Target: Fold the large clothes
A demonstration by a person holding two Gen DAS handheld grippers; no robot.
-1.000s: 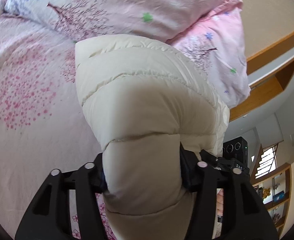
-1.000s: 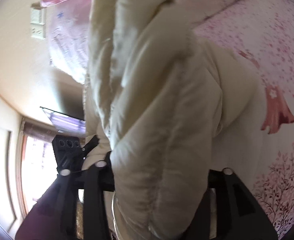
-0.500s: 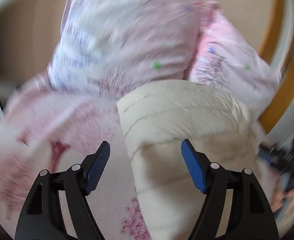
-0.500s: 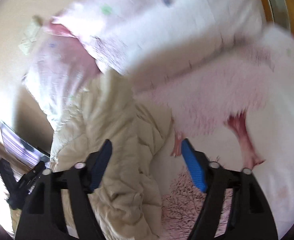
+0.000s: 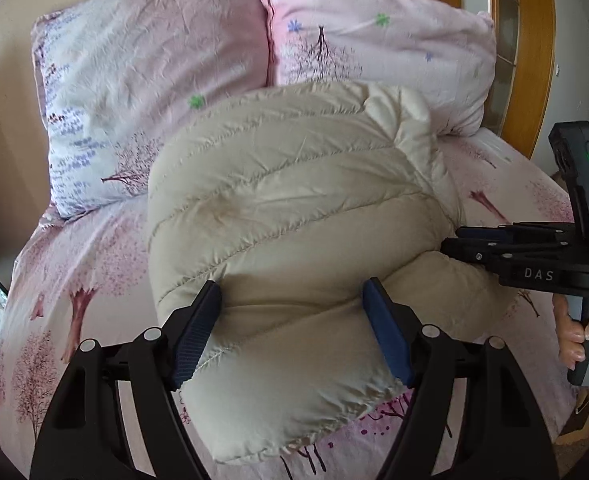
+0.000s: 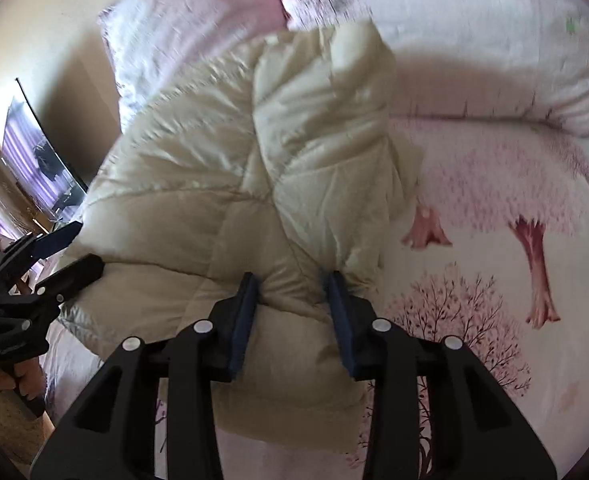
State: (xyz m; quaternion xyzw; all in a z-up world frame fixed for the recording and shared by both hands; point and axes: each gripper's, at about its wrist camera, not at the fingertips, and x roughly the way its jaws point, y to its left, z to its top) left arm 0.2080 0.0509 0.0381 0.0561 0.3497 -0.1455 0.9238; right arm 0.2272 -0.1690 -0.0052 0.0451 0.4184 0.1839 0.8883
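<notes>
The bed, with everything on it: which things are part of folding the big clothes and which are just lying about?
Part of the job:
- cream puffer jacket
- left hand-held gripper, astride the jacket's near edge
- right hand-held gripper, jaws closing on a fold of the jacket

Just lying about:
- two pink floral pillows
- floral bedsheet
- screen by the wall

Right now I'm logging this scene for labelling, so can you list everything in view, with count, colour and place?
Puffer jacket: one, cream, bundled on the bed below the pillows.
Pillows: two, pink floral, side by side at the head of the bed.
Bed sheet: one, pale pink with tree print, under the jacket.
Screen: one, dark, by the wall left of the bed.
Left gripper: black, blue pads, straddling the jacket's near fold.
Right gripper: black, blue pads, jaws closing on a jacket fold.
Hand: one, on the right gripper's handle.
</notes>
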